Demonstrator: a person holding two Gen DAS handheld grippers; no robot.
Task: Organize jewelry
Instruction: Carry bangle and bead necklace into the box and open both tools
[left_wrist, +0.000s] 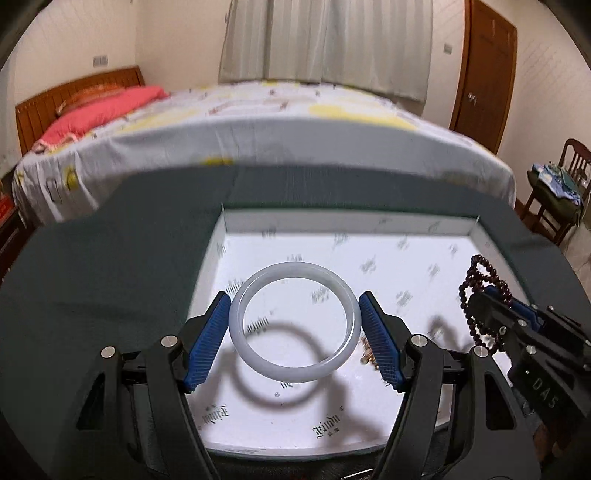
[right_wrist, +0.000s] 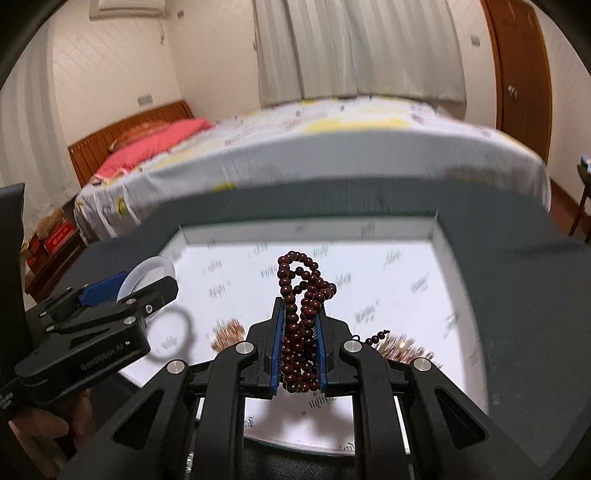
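Observation:
My left gripper (left_wrist: 294, 306) is shut on a white jade-like bangle (left_wrist: 236, 325), held flat a little above the white box (left_wrist: 351, 225); the bangle's shadow falls on the box floor. My right gripper (right_wrist: 298, 314) is shut on a dark red bead string (right_wrist: 301, 332), bunched between the blue pads, above the same box (right_wrist: 306, 230). In the left wrist view the right gripper (left_wrist: 487, 295) with the beads (left_wrist: 480, 273) is at the right. In the right wrist view the left gripper (right_wrist: 147, 280) with the bangle (right_wrist: 147, 273) is at the left.
Gold-coloured jewelry lies on the box floor (right_wrist: 229, 334), with more of it (right_wrist: 402, 347) to the right and a glimpse in the left wrist view (left_wrist: 367, 354). The box sits on a dark grey table (left_wrist: 110, 277). A bed (left_wrist: 258, 122) stands behind, a chair (left_wrist: 561, 184) at right.

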